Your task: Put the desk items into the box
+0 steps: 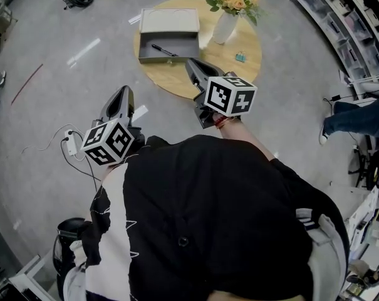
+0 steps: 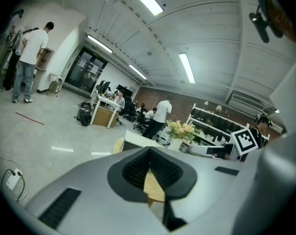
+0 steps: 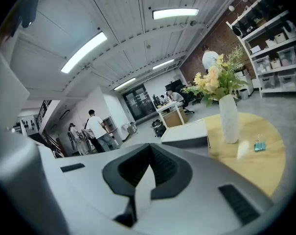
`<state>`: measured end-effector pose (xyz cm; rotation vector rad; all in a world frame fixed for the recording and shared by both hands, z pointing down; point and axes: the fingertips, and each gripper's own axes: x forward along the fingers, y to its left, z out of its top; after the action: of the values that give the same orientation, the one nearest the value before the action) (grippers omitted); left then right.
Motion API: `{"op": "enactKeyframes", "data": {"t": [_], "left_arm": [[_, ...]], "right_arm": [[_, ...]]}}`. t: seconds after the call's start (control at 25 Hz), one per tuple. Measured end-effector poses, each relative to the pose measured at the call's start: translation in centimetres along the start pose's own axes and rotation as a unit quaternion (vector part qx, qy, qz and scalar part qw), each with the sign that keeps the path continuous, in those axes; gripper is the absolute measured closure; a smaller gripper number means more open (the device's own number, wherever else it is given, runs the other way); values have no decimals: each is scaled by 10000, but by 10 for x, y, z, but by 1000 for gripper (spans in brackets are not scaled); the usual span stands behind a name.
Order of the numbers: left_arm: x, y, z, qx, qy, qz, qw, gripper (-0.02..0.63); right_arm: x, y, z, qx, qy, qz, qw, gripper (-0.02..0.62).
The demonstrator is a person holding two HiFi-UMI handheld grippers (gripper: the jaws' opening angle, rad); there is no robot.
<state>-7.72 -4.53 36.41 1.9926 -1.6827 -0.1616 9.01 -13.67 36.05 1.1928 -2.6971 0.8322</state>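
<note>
From the head view, I have the left gripper (image 1: pixel 122 95) out over the floor, well short of the round table (image 1: pixel 176 83), while the right gripper (image 1: pixel 195 66) shows with its tips across the table's near part. The grey box (image 1: pixel 169 56) sits at the far left of the table with its lid (image 1: pixel 170 20) thrown back, ready to receive, I'd say, and a black pen (image 1: pixel 164 49) already lies inside. A small teal binder clip (image 1: pixel 240 57) is left on the wood to the right, near the vase of flowers (image 1: pixel 225 25).

In the left gripper view the jaws meet at their tips with nothing between them. Only the table top shows through the gap below, and the box stands beyond.

In the right gripper view the jaws are likewise pressed together and empty. The clip lies off to the right of their line, near the vase. So I judge that this gripper, being the nearer, should swing right and part its jaws before it can take the clip.
</note>
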Motion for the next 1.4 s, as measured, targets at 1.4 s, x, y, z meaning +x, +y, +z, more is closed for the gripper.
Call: {"op": "enactKeyframes", "data": {"t": [1.4], "left_arm": [[-54,-82,-90,-141,-58,471,9988,595]], "right_arm": [[-93,-39,-58,-212,588,392,9973,591]]}}
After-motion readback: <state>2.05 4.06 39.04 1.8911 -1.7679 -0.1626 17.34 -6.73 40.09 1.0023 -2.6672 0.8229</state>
